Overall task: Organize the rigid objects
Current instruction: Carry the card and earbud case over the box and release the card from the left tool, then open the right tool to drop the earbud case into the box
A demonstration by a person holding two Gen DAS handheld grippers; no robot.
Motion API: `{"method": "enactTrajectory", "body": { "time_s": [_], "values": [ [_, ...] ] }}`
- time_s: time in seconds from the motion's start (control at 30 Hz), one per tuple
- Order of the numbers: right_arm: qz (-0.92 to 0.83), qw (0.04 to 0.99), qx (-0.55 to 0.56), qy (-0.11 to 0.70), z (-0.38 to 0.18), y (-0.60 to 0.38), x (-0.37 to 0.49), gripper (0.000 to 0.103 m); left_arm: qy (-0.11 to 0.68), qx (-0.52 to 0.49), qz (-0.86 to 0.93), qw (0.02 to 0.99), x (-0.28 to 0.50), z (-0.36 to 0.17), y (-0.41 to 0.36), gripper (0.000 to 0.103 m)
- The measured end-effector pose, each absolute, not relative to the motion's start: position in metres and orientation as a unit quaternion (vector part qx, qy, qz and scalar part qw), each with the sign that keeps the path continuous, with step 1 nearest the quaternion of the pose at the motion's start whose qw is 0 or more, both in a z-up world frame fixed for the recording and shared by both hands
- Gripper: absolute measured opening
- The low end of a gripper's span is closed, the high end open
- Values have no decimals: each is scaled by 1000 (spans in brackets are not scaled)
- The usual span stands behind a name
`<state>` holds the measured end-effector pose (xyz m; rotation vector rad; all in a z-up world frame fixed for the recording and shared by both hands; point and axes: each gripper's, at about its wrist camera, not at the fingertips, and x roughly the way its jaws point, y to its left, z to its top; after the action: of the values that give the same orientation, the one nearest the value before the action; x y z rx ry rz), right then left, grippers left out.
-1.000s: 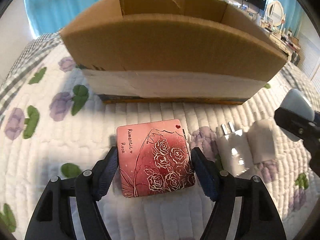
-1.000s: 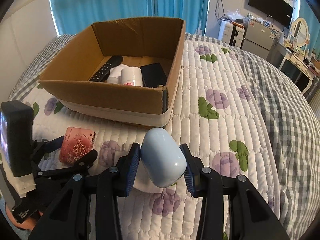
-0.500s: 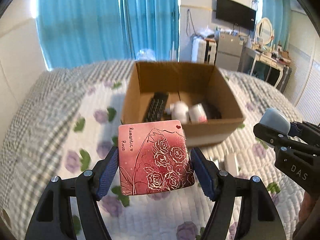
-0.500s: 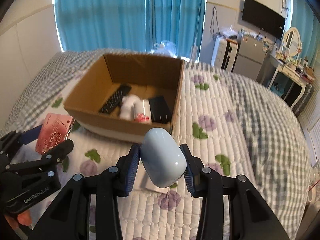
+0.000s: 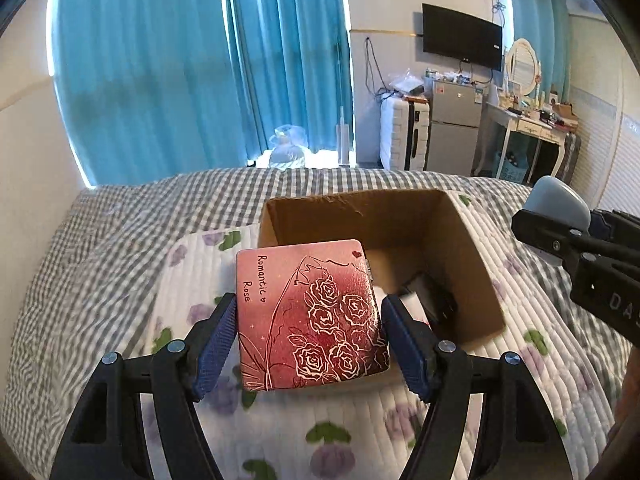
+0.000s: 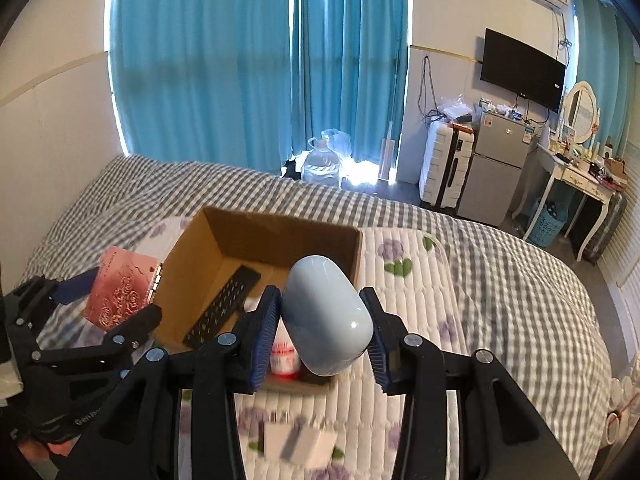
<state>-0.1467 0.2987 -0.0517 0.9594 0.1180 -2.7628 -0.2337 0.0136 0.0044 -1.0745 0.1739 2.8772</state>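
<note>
My left gripper (image 5: 308,332) is shut on a flat pink "Romantic Rose" case (image 5: 308,312) and holds it in the air over the near left side of an open cardboard box (image 5: 464,256). My right gripper (image 6: 322,322) is shut on a pale blue oval case (image 6: 326,316), raised over the box (image 6: 188,256). In the box lie a black remote (image 6: 224,306), a white bottle with red print (image 6: 285,354) and a dark item (image 5: 434,296). The pink case (image 6: 120,290) and left gripper also show at the left of the right wrist view.
The box sits on a bed with a white floral quilt (image 5: 540,364) over a grey checked cover (image 6: 500,272). Two white charger plugs (image 6: 296,440) lie on the quilt in front of the box. Blue curtains, suitcase, fridge and dressing table stand behind the bed.
Both grippers have risen from the quilt with their items and moved toward the box. The pink case was lifted off the quilt; the box interior now shows from above.
</note>
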Motion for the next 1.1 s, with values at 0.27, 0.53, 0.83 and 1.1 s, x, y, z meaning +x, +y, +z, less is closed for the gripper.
{"method": "enactTrajectory", "body": {
  "time_s": [0.27,0.53,0.83,1.1],
  "values": [
    [-933,113,339,34,-85,290,-196,40,72,-384,920,27,-292,-39,26,73],
    [-925,123,356,39,-108,292,-219,40,72,-402,912,47,-306,-58,33,75],
    [-924,122,361,30,-104,295,-212,40,87,-371,923,57,-287,-33,34,76],
    [-917,127,375,33,-104,276,-225,41,69,-358,931,36,-286,-12,1,78]
  ]
}}
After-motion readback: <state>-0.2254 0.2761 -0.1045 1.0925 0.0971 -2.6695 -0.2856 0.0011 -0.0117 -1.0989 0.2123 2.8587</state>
